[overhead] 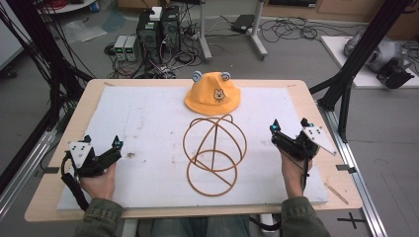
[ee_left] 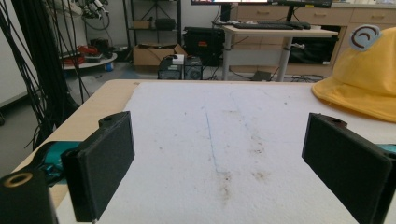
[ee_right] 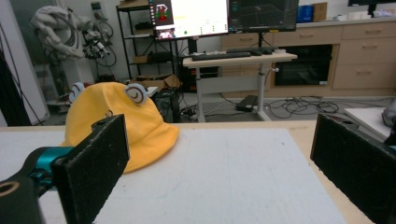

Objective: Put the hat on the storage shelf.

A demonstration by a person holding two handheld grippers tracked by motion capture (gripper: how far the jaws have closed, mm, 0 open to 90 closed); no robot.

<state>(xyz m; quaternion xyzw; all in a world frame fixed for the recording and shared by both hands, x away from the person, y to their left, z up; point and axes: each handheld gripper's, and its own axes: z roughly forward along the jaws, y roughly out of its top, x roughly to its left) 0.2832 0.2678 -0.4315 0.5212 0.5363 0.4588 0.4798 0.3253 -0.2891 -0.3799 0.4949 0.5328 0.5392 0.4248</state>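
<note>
here's the bench (overhead: 59,163) from the high view: a pale wooden top with a white foam board (overhead: 148,128) laid across most of it, marked with a few brownish stains. at the far edge of the board, about centre, sits a yellow bucket hat (overhead: 213,95) with two small round grey-blue ears on the crown and a little animal face on the front. just in front of it, touching or very nearly touching the brim, lies a wire hat stand (overhead: 214,153) made of thin tan hoops, tipped over on the board (it lies between the two hands).

left claw (overhead: 103,143) rests low at the near-left of the board, held in the person's left hand (overhead: 99,182), well apart from the stand. in the left gripper view its two black jaws stand wide apart with bare stained board between them, gripping nothing; the hat's brim shows off at the right edge.

right claw (overhead: 289,124) sits at the near-right of the board, in the right hand (overhead: 292,170), also clear of the hoops. the right gripper view shows its jaws spread wide as well, nothing between them but white board, with the yellow hat ahead and to the left, partly behind the left jaw.

olive-green sleeves (overhead: 101,217) come in at the bottom. beyond the bench, cables and computer boxes (overhead: 158,29) sit on the floor.
</note>
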